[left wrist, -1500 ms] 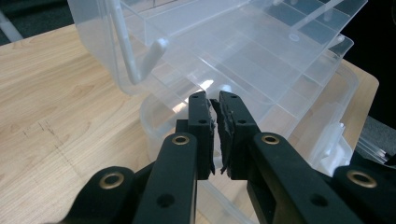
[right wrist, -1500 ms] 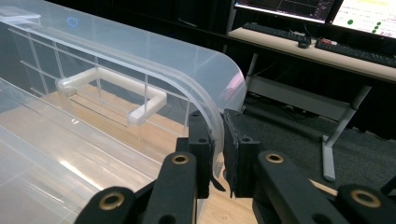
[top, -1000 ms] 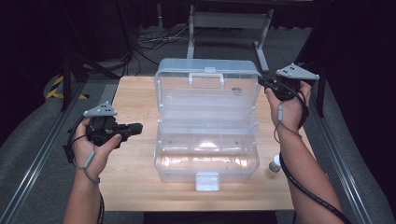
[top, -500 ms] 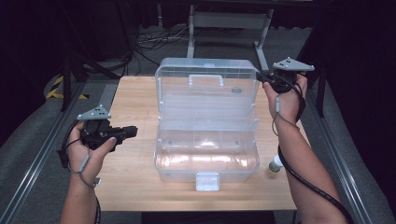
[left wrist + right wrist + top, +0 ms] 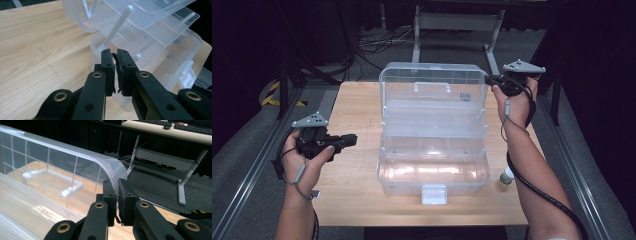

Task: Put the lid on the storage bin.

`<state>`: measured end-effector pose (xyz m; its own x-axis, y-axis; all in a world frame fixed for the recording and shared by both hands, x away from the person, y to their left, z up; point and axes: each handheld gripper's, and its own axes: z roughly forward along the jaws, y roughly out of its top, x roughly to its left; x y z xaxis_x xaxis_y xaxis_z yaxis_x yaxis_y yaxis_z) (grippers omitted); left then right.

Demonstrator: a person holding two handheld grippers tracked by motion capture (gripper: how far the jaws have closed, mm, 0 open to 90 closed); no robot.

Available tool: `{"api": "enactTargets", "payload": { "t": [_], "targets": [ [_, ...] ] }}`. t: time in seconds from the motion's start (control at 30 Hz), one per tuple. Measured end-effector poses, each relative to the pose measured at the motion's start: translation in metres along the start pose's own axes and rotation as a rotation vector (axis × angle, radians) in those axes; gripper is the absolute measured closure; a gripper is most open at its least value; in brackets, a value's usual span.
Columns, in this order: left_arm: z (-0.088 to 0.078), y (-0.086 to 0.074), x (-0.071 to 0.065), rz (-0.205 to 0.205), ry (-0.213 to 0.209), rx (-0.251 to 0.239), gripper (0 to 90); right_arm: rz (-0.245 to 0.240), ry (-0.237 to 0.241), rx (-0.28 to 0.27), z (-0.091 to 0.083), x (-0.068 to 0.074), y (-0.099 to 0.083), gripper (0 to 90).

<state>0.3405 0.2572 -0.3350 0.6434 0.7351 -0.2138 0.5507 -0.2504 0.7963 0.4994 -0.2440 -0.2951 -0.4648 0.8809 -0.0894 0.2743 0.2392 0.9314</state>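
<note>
A clear plastic tool box [image 5: 432, 170] stands open in the middle of the wooden table [image 5: 357, 200], with its lid [image 5: 432, 82] upright at the back and a tiered tray [image 5: 434, 122] raised between. My right gripper [image 5: 488, 80] is shut on the lid's top right corner. In the right gripper view the lid's curved rim [image 5: 110, 167] runs down between the jaws of the right gripper [image 5: 116, 182], and the lid's handle [image 5: 50, 176] shows through the plastic. My left gripper [image 5: 354, 139] hovers left of the box, shut and empty. In the left gripper view the left gripper [image 5: 114, 53] points at the box's side [image 5: 150, 37].
A small white bottle [image 5: 507, 176] stands on the table by the box's front right corner. Metal rails [image 5: 257, 165] run along both sides of the table. A desk frame [image 5: 457, 22] and cables [image 5: 372, 42] lie on the floor beyond the far edge.
My right gripper has shifted slightly away and to the left with the lid's corner in it. The left gripper has drifted slightly left.
</note>
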Motion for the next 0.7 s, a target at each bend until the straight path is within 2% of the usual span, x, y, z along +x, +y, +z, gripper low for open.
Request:
{"api": "enactTargets", "payload": {
  "t": [0.47, 0.7],
  "targets": [
    [0.001, -0.001, 0.003, -0.006, -0.003, 0.001, 84.2, 0.022, 0.003, 0.003, 0.013, -0.005, -0.002, 85.8],
    [0.007, -0.002, 0.007, -0.016, -0.002, 0.017, 83.8, 0.043, 0.012, 0.009, 0.022, -0.010, -0.004, 85.7]
  ]
}}
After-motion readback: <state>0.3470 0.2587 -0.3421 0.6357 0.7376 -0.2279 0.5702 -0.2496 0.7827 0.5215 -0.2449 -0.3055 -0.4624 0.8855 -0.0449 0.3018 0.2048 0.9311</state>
